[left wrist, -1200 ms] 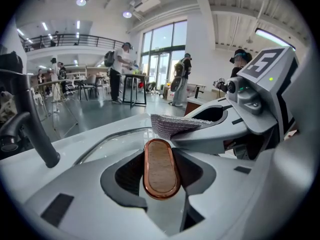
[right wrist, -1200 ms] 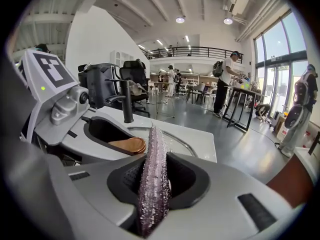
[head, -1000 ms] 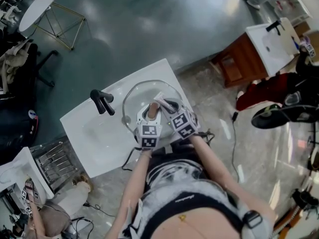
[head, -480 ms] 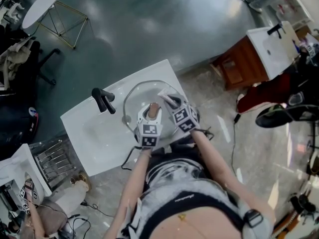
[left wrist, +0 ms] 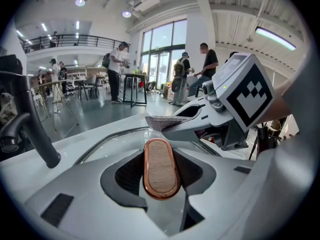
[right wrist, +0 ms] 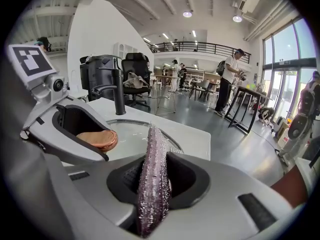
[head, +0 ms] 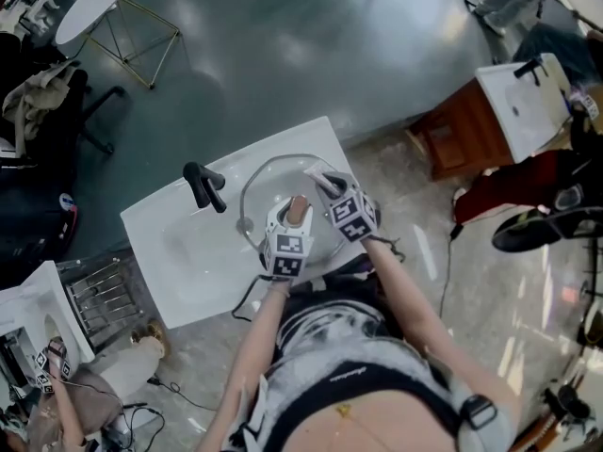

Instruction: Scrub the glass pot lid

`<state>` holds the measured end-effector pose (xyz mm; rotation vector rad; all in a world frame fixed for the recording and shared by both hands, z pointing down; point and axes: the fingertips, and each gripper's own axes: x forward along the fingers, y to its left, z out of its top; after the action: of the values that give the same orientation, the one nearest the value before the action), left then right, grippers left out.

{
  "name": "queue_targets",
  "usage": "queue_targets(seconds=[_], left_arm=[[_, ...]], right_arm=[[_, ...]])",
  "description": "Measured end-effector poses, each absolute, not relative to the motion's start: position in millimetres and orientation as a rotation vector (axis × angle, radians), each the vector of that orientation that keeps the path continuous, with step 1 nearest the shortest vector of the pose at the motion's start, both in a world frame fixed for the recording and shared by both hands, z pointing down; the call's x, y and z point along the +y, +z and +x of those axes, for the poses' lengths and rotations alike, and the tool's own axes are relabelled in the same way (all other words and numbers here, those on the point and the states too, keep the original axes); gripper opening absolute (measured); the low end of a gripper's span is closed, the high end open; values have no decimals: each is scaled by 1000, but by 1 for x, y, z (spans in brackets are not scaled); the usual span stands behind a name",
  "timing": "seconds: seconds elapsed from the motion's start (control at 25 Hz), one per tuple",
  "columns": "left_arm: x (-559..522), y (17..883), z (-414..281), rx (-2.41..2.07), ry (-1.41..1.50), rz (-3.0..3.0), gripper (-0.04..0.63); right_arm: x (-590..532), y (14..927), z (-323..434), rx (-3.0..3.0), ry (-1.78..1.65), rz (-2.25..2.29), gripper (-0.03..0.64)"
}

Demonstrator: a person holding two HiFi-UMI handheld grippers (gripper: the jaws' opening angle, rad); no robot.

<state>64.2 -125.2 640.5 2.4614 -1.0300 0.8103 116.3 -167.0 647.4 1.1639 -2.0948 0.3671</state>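
My left gripper (head: 291, 226) is clenched on the lid knob (left wrist: 161, 168), an oval with a copper rim and a pale wood-like top. The knob stands squarely between my jaws, so I have the glass pot lid (head: 271, 181) pinned by its centre. The lid lies over the basin of the white table (head: 170, 252). The black faucet (head: 204, 186) is to its left and well apart from both grippers.

My right gripper (head: 324, 189) is clamped on a glittery scouring pad (right wrist: 151, 184), held on edge. The pad's far end reaches out over the right side of the lid, just beside the knob. From these views I cannot tell whether the pad is pressing on the glass or hanging a little above it.

I judge this to be the scrubbing step itself, with one gripper bracing and the other working the pad. How much of the glass is already clean I cannot tell.

The next move asks me to bear the pad's edge down onto the glass. I would then sweep it round the knob and out toward the rim. My left grip must stay firm, because a domed lid resting on a basin may rock or skate. My two grippers sit very close together, so the strokes should run away from the knob to avoid knocking jaw against jaw.
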Motion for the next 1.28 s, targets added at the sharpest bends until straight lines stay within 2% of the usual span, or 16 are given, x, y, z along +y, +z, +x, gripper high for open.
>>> queue_targets(seconds=[0.88, 1.28], left_arm=[[-126, 645, 64, -1037, 801, 2466, 179], [-126, 646, 66, -1031, 802, 2462, 179]], right_arm=[[-148, 638, 77, -2319, 288, 755, 94], [-161, 645, 84, -2275, 257, 781, 94]])
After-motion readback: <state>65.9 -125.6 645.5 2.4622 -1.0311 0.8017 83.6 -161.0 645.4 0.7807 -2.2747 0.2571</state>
